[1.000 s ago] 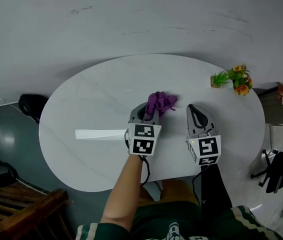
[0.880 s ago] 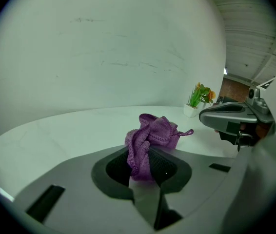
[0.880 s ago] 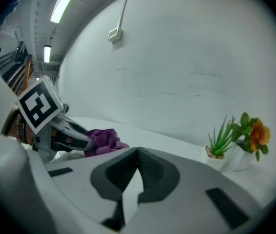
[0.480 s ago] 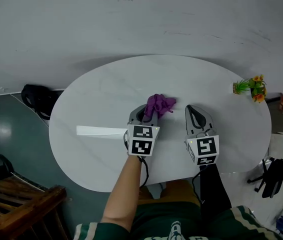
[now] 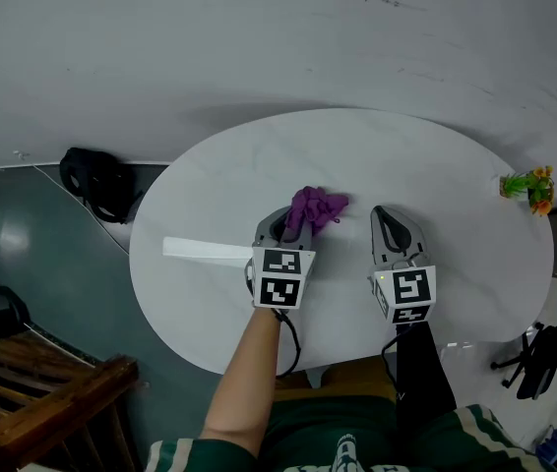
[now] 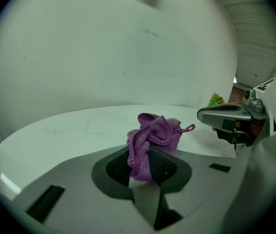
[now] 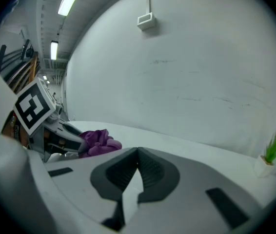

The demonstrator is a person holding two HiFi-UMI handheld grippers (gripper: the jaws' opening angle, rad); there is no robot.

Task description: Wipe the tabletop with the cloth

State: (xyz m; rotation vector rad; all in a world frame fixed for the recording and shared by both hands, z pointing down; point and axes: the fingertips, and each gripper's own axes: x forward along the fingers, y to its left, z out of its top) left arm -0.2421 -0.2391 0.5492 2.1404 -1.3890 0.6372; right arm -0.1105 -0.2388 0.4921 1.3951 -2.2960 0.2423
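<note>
The purple cloth (image 5: pixel 315 207) is bunched into a loose wad, its lower fold pinched between the fingers of the left gripper (image 5: pixel 291 224), whose jaws are clenched on it. Most of the wad bulges out past the fingertips and lies on the tabletop just ahead of them. In the left gripper view the cloth (image 6: pixel 152 139) rises out of the dark pads as a crumpled knot with a thin loop sticking out to the side towards the other gripper.

The left gripper slants down towards the table (image 5: pixel 249 170), its marker cube nearest the person, and a bare forearm (image 5: pixel 247 367) runs back from it to the body. The right gripper (image 5: pixel 388 220) is alongside, apart from the cloth, with its fingers pressed together and nothing between them. It too tilts down at the table, and its arm wears a dark sleeve (image 5: pixel 422 372). Both grippers point the same way, away from the person, with bare tabletop between them.

The right gripper view shows the cloth (image 7: pixel 97 142) off to the side of its closed fingers, at the tip of the left gripper (image 7: pixel 55 133).

Far beyond the right fingers, at the table's edge, stands a small potted plant (image 5: pixel 529 187). A bright streak (image 5: pixel 208 251) shows on the tabletop beside the left gripper. On the floor past the table's far-left rim lies a black bag (image 5: pixel 96 180).
</note>
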